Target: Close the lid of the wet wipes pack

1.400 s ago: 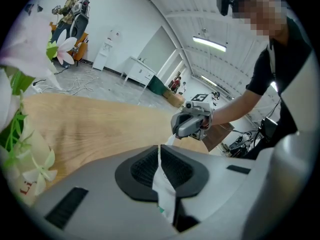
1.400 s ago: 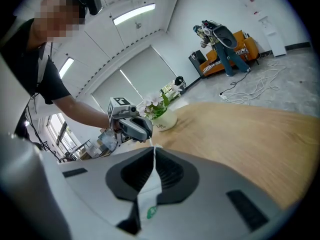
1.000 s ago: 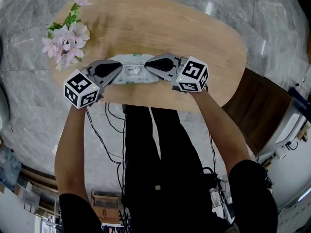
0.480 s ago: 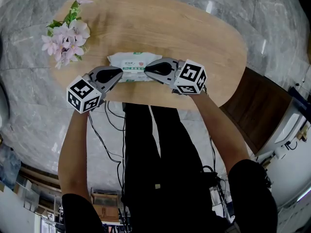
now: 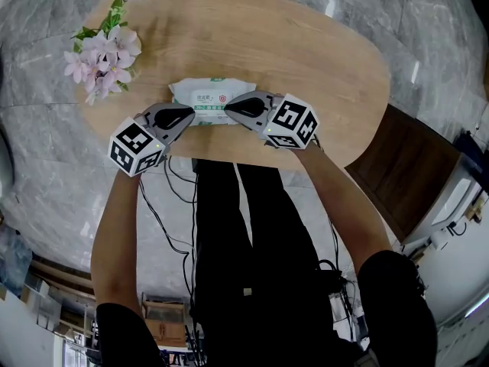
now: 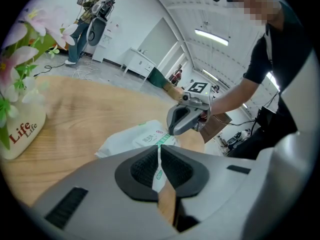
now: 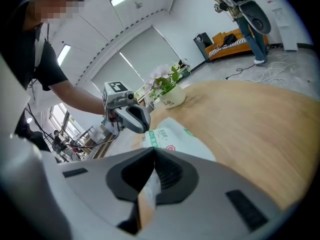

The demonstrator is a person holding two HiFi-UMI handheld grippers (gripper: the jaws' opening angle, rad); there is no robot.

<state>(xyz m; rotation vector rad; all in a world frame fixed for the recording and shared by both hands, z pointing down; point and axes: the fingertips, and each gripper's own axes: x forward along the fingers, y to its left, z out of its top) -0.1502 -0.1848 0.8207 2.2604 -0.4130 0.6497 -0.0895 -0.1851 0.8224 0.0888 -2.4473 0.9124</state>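
Observation:
The white wet wipes pack (image 5: 208,98) lies flat on the wooden table (image 5: 306,60), its labelled lid (image 5: 212,98) down flat. My left gripper (image 5: 189,115) is shut and empty at the pack's near left corner. My right gripper (image 5: 228,107) is shut and empty at the pack's near right edge. In the left gripper view the pack (image 6: 131,138) lies just beyond the shut jaws (image 6: 160,151), with the right gripper (image 6: 173,129) over its far side. The right gripper view shows the pack (image 7: 177,134) past its shut jaws (image 7: 153,153) and the left gripper (image 7: 144,126) opposite.
A pot of pink flowers (image 5: 103,52) stands at the table's left end, also in the right gripper view (image 7: 170,96). A brown chair seat (image 5: 401,167) sits off the table's right end. Cables trail on the marble floor (image 5: 164,205) below the near edge.
Both grippers have drawn back from over the pack toward the near edge. The white opening seen between them a second ago is now covered by the flat lid.

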